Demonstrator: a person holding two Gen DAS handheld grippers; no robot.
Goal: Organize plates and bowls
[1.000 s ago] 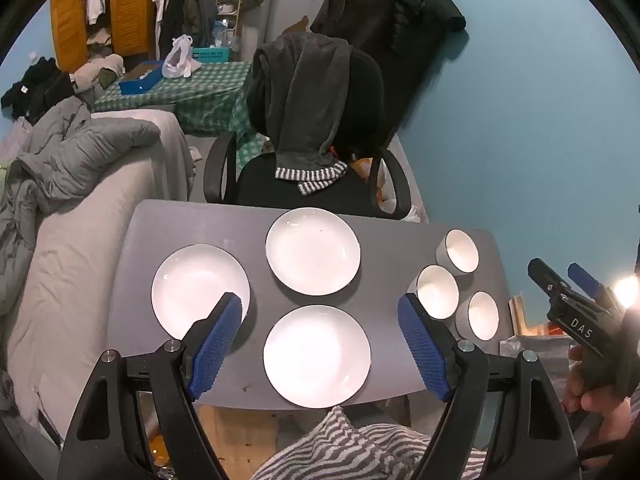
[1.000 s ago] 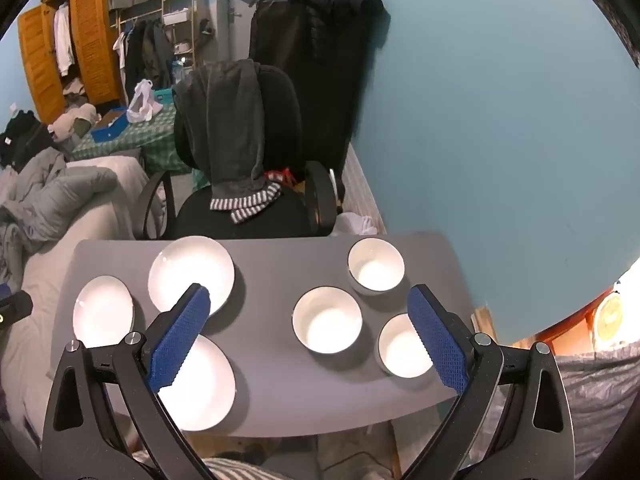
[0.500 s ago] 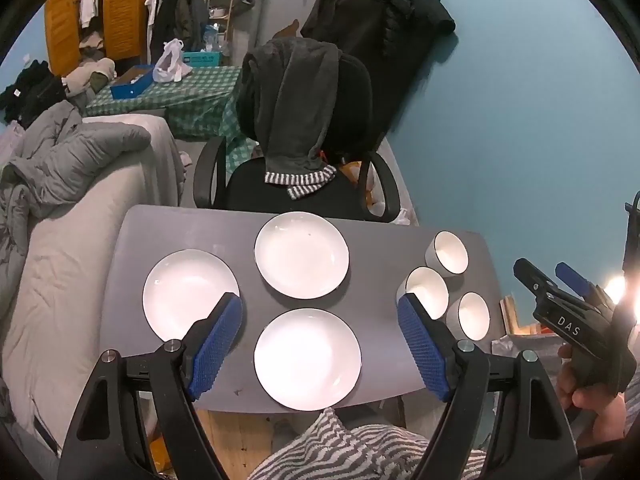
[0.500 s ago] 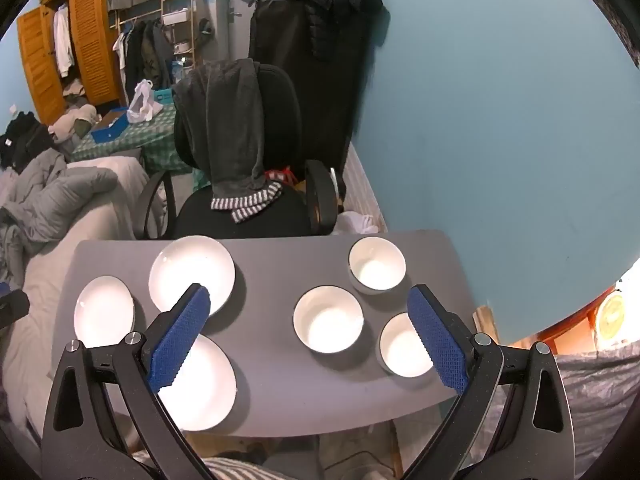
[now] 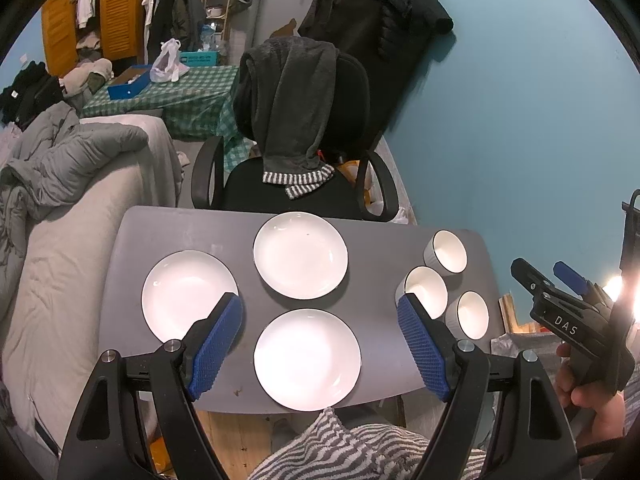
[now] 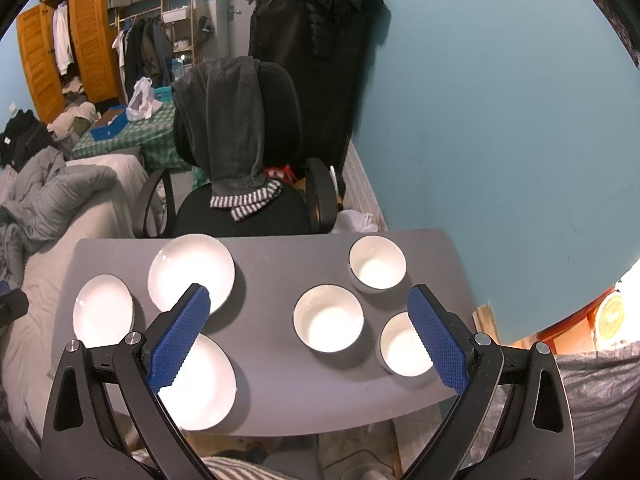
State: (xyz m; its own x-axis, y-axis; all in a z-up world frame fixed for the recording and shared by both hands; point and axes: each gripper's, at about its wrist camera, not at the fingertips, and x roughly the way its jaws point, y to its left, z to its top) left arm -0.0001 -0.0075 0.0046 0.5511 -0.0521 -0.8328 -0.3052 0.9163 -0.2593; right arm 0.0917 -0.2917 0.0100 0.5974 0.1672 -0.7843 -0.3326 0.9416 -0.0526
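While both grippers hover above table [image 5: 380,236], nothing held: left gripper [image 5: 320,344] wide over near plate [image 5: 307,359]; right gripper [image 6: 308,336] wide over bowls [image 6: 328,319], prob. lining up for stacking.

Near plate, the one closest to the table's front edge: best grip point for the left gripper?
Grip the near plate by its rim at the front edge. It lies flat, so only the thin lip is pinchable, and the open left gripper hangs just above that side; come in low from the front.
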